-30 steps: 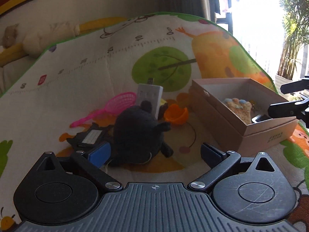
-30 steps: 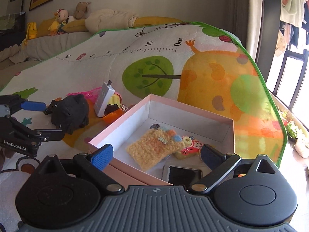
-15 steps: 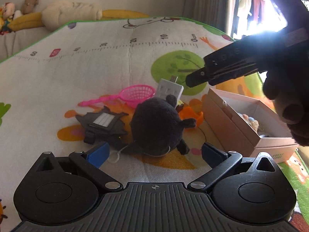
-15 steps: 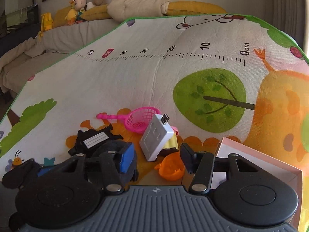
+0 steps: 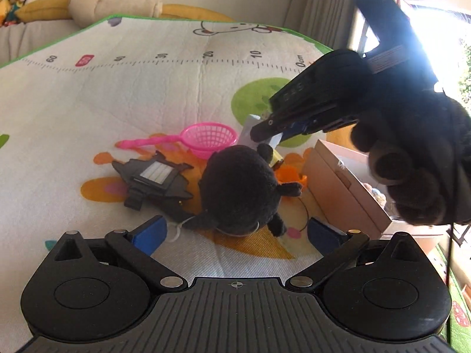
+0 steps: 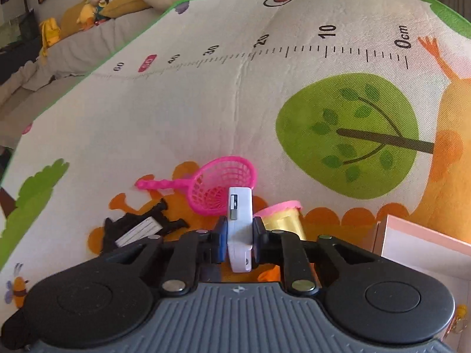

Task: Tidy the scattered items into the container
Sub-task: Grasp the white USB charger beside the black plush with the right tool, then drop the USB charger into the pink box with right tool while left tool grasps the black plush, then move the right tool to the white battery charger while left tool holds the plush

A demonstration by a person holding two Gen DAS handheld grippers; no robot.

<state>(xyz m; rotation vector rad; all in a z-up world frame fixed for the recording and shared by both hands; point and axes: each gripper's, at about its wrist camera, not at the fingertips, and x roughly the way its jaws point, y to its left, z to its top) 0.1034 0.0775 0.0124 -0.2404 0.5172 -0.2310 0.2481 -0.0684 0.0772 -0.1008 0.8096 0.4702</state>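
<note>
My right gripper [image 6: 240, 236] is closing its jaws on a white charger block [image 6: 240, 214], and both pads press its sides. In the left wrist view that gripper [image 5: 265, 126], in a person's gloved hand, reaches down from the right onto the charger [image 5: 248, 131]. My left gripper [image 5: 238, 229] is open, just short of a black plush toy [image 5: 240, 188] on the play mat, with nothing between its fingers. The open cardboard box [image 5: 347, 188] sits to the right, holding a fuzzy yellow item.
A pink toy net [image 6: 217, 188], a black tag-shaped item [image 5: 153, 176], an orange cup [image 5: 290, 175] and a yellow tub with a pink lid [image 6: 282, 217] lie around the plush. The box corner [image 6: 418, 250] is at the right. Stuffed toys line the sofa behind the mat.
My right gripper left the box, swung left over the pile and closed on the white charger. My left gripper rolled and crept toward the plush, staying open.
</note>
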